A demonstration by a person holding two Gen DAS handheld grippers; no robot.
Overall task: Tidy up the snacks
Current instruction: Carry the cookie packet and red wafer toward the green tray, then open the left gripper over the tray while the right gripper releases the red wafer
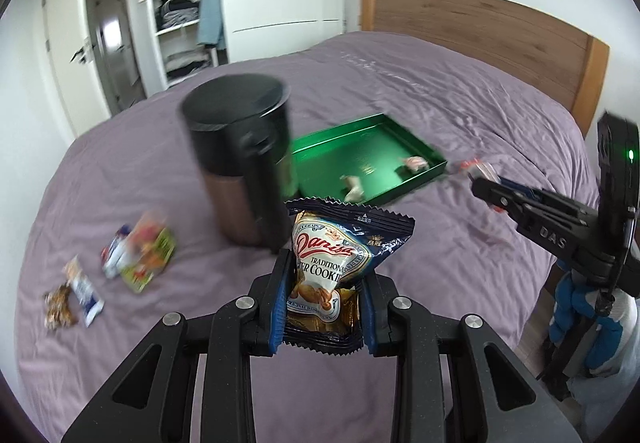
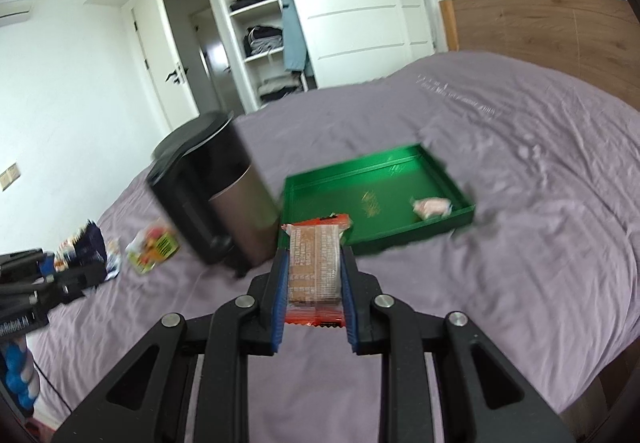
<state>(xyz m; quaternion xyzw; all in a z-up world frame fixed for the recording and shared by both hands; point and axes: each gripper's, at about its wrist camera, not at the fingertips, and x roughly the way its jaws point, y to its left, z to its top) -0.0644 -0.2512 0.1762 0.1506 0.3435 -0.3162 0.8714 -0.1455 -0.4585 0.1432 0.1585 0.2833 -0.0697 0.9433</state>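
Note:
My left gripper (image 1: 325,275) is shut on a blue Danisa butter cookie packet (image 1: 340,267) and holds it above the purple bed. My right gripper (image 2: 314,267) is shut on an orange wafer bar (image 2: 315,267), held above the bed in front of the green tray (image 2: 404,237). The tray (image 1: 320,153) holds a pink wrapped sweet (image 2: 432,207) and, in the left wrist view, a second pale sweet (image 1: 354,187). The right gripper also shows at the right of the left wrist view (image 1: 480,179), with the bar (image 1: 470,165) in it. Several loose snacks (image 1: 148,257) lie on the bed at the left.
A black and copper pedal bin (image 1: 244,159) stands on the bed left of the tray, also in the right wrist view (image 2: 228,203). A wooden headboard (image 1: 480,23) is at the back right. An open wardrobe (image 1: 180,3) and a door stand behind.

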